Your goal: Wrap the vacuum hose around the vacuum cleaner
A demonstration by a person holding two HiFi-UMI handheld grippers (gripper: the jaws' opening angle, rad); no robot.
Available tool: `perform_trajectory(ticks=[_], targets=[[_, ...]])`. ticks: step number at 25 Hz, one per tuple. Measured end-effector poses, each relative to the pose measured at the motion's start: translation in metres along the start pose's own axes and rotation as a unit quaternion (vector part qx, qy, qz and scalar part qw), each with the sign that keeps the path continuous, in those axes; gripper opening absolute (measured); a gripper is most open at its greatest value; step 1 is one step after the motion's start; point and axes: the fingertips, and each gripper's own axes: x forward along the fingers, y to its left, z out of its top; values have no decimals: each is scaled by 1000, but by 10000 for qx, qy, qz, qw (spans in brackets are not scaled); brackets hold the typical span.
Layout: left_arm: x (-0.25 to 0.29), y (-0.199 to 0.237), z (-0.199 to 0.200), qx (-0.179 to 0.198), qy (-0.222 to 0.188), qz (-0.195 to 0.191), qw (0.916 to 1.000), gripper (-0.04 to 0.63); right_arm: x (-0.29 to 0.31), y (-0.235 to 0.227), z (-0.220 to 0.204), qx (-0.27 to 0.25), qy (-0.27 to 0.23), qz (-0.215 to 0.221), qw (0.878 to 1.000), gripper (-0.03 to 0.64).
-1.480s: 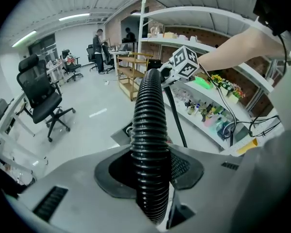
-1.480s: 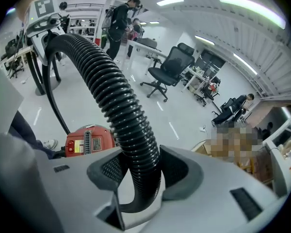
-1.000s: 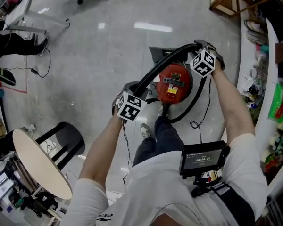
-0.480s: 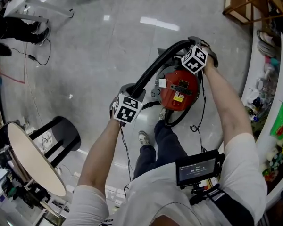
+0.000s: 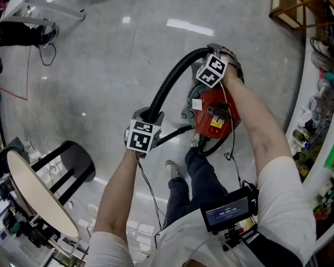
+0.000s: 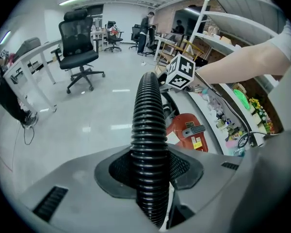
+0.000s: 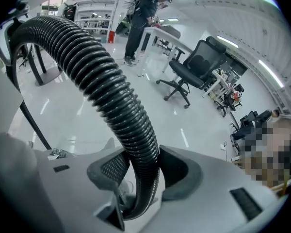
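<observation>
As left tongs [image 6: 148, 176] and right tongs [image 7: 138, 178] clamp it — hose [image 5: 168, 85] arcs between.

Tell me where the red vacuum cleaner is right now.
In the head view the vacuum cleaner sits on the floor right of centre, just below the right gripper, above the person's shoe.

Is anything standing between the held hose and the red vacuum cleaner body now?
Nothing visible does: only bare floor lies between the arc of the black hose and the red vacuum cleaner.
</observation>
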Motion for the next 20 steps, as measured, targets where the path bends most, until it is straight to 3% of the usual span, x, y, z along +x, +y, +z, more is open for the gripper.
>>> perform_trajectory(ticks=[11, 20], targets=[[28, 18, -62, -861, 162, -78, 9961, 144, 43, 50, 24, -687, -96, -140, 9975, 189], [46, 27, -42, -1020, -56, -88, 9947, 144, 69, 32, 35, -567, -28, -218, 9981, 189]])
